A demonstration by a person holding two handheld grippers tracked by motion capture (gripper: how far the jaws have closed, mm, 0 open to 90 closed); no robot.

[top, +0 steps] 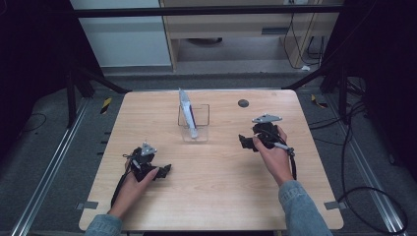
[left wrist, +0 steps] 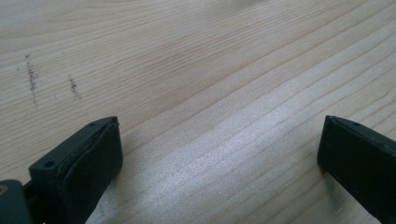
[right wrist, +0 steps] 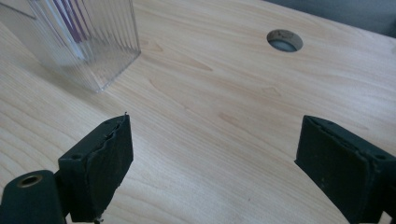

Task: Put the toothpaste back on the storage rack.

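At centre frame in the high view, a tube (top: 187, 112) is leaned upright in a clear holder (top: 193, 123), kept reachable. The left gripper (top: 164, 170) and right gripper (top: 244, 142) are held low either side, jaws apart, nothing clamped

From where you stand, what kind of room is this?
Probably a lab recording station: a bare wooden table ringed by a black frame, loose cables on the floor, and a hand-held gripper in each hand.
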